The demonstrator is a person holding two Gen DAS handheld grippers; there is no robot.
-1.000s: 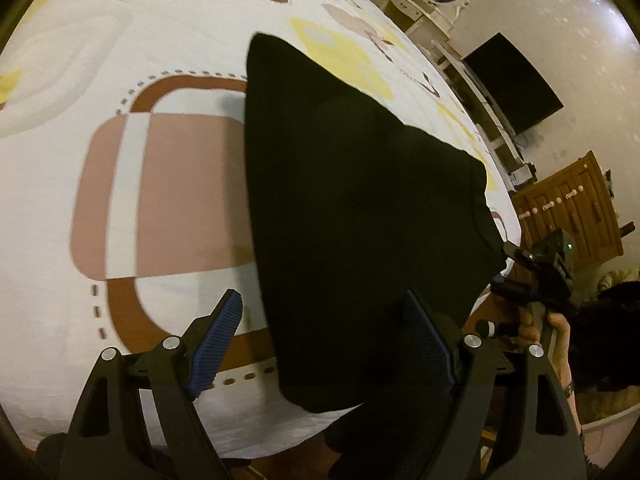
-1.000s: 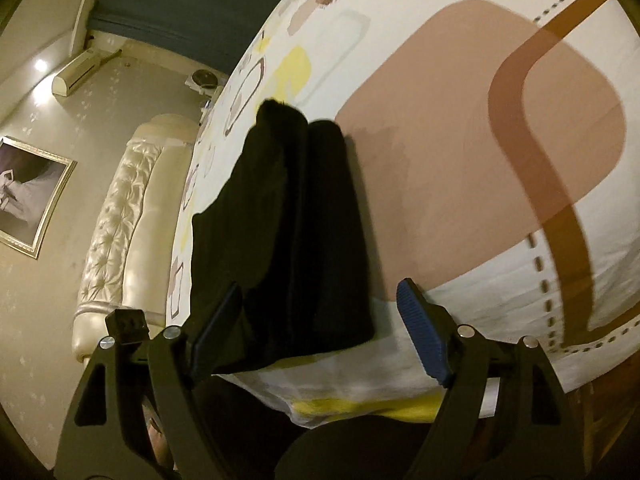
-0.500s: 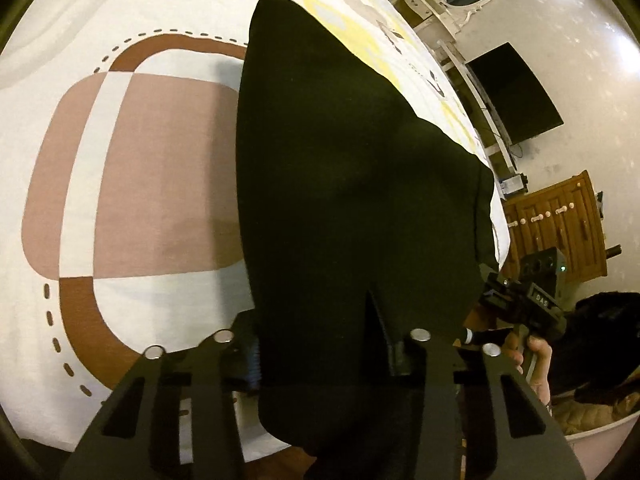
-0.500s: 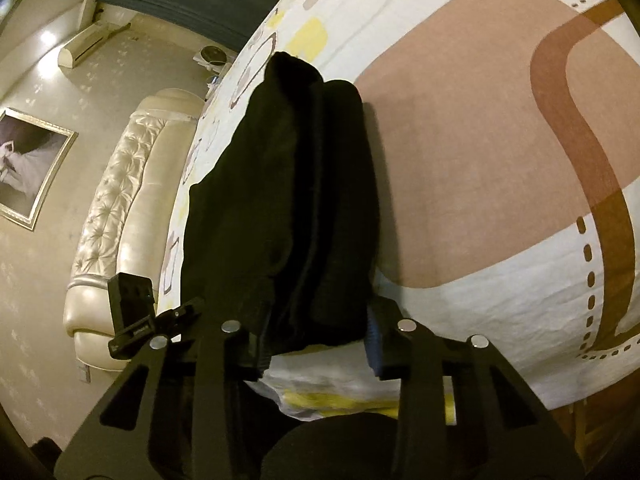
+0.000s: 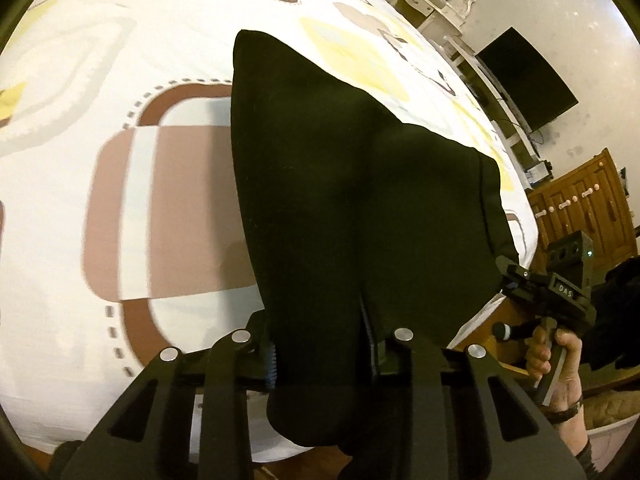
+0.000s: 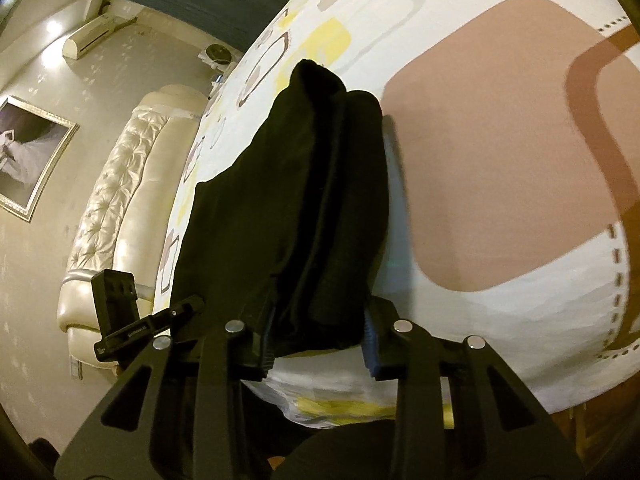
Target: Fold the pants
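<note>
Black fabric pants [image 5: 360,200], folded lengthwise into a long narrow stack, lie on a bed covered by a white bedspread [image 5: 80,280] printed with brown, tan and yellow rounded-rectangle shapes. The pants run from the near edge of the bed away toward its middle; the near end overhangs the edge slightly. Left gripper [image 5: 320,360]: black two-finger tool with blue ribbed pads, jaws clamped on the near corner of the pants, fabric bunched between the pads and draped down over the finger bases. Right gripper [image 6: 320,344]: same build, jaws pinched on the other near corner, layered fabric edges visible between the blue pads. In the left wrist view the right gripper's body and the person's right hand [image 5: 560,364] on its handle appear at the right, at the bed edge, touching the far corner of the cloth. In the right wrist view the left gripper's body shows at lower left beside the pants. Surroundings: cream tufted leather headboard [image 6: 116,200], framed picture [image 6: 28,152] on the wall, dark wall-mounted screen [image 5: 528,84], wooden cabinet [image 5: 580,208] with pale knobs.
</note>
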